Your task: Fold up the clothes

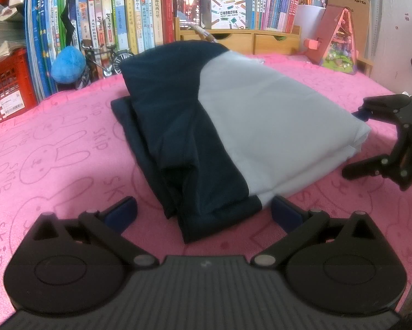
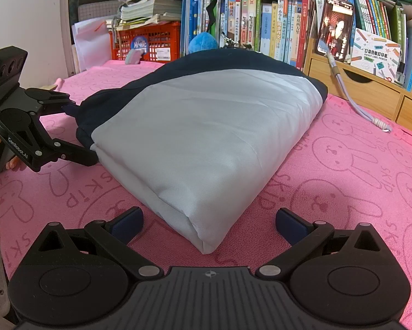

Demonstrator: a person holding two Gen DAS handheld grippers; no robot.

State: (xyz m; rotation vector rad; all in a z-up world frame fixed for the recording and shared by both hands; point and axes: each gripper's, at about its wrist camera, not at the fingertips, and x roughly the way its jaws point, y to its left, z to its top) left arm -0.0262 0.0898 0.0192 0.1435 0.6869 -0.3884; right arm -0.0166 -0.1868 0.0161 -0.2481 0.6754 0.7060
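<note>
A folded garment, navy (image 1: 175,115) on one side and pale grey (image 1: 263,121) on the other, lies on a pink rabbit-print towel (image 1: 57,148). My left gripper (image 1: 204,213) stands wide open at the garment's near navy hem, and its blue pads do not press the cloth. In the right wrist view the grey fold (image 2: 206,137) fills the middle, with its near corner between the spread fingers of my right gripper (image 2: 210,225), which is open too. Each gripper shows in the other's view: the right gripper (image 1: 354,140) at the grey edge, the left gripper (image 2: 79,133) at the navy edge, held by a hand.
Books (image 1: 139,16) line the back, with a propped phone (image 1: 188,0) on wooden drawers (image 1: 233,41). A red crate (image 1: 5,90), a blue plush (image 1: 68,64) and a model bicycle (image 1: 106,60) stand at the left. A pink toy house (image 1: 340,44) stands at the right, and a cable (image 2: 354,96) trails onto the towel.
</note>
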